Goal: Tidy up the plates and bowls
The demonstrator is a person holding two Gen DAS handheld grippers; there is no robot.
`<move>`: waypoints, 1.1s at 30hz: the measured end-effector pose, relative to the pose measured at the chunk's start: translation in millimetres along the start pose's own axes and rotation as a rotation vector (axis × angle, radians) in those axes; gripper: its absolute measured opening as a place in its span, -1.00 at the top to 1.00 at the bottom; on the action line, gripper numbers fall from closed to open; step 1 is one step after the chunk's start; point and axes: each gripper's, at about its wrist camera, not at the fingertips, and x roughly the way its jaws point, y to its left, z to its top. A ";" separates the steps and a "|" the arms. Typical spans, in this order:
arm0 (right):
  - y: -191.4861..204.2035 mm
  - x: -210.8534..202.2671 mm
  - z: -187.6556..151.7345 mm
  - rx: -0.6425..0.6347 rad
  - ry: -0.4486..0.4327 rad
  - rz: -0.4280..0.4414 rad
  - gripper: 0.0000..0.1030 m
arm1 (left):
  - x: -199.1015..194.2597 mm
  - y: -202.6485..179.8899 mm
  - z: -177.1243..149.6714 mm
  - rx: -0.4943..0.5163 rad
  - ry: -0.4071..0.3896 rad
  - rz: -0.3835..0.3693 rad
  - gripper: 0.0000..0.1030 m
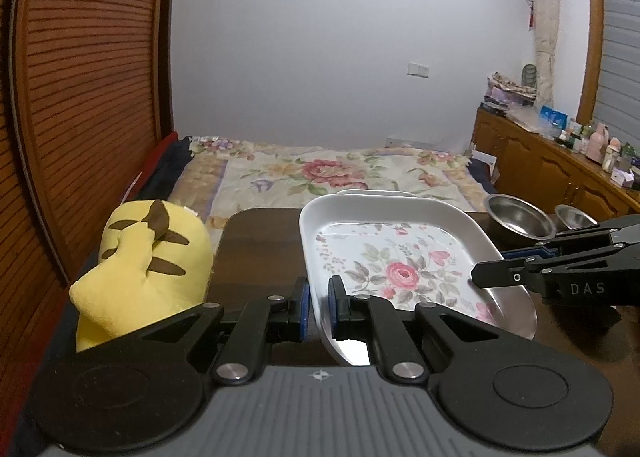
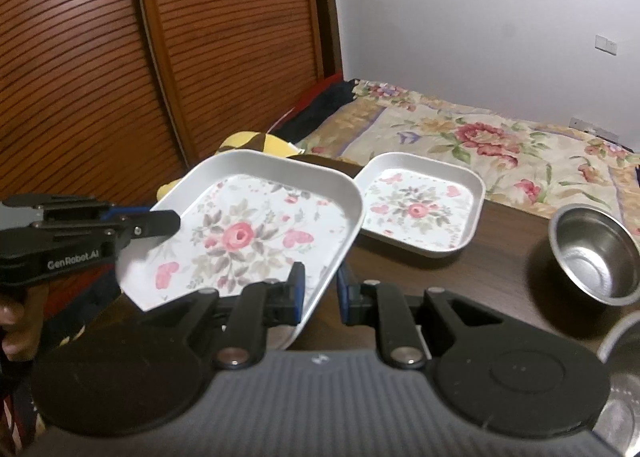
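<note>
My left tongs and right tongs are each clamped nearly shut on a near rim of the large floral plate, which they hold clear above the tabletop toward its near edge. I judge the plate light, rigid, smooth and likely slippery, so take hold on the raised rim at opposite sides and keep it level. Farther on, the small floral plate rests at the tabletop's far edge, steel bowls at its right.
</note>
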 end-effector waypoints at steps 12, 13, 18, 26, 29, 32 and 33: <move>-15.6 -44.1 -24.4 0.027 -0.045 -0.013 0.63 | -29.6 -43.8 -12.5 0.036 -0.011 -0.019 0.80; -16.2 -47.2 -26.5 0.030 -0.047 -0.014 0.63 | -33.0 -46.9 -13.1 0.038 -0.015 -0.022 0.80; -20.2 -64.3 -35.3 0.039 -0.064 -0.015 0.63 | -47.2 -61.7 -16.9 0.058 -0.025 -0.031 0.80; -25.6 -80.3 -44.0 0.040 -0.080 -0.021 0.63 | -55.2 -75.9 -23.7 0.068 -0.026 -0.041 0.80; -27.3 -83.0 -48.0 0.043 -0.082 -0.020 0.63 | -55.8 -80.3 -27.6 0.073 -0.019 -0.041 0.80; -29.7 -83.0 -52.9 0.052 -0.077 -0.015 0.63 | -55.2 -82.1 -30.7 0.070 -0.012 -0.043 0.80; -30.3 -82.4 -54.8 0.053 -0.074 -0.014 0.63 | -55.1 -82.7 -32.8 0.069 -0.009 -0.043 0.80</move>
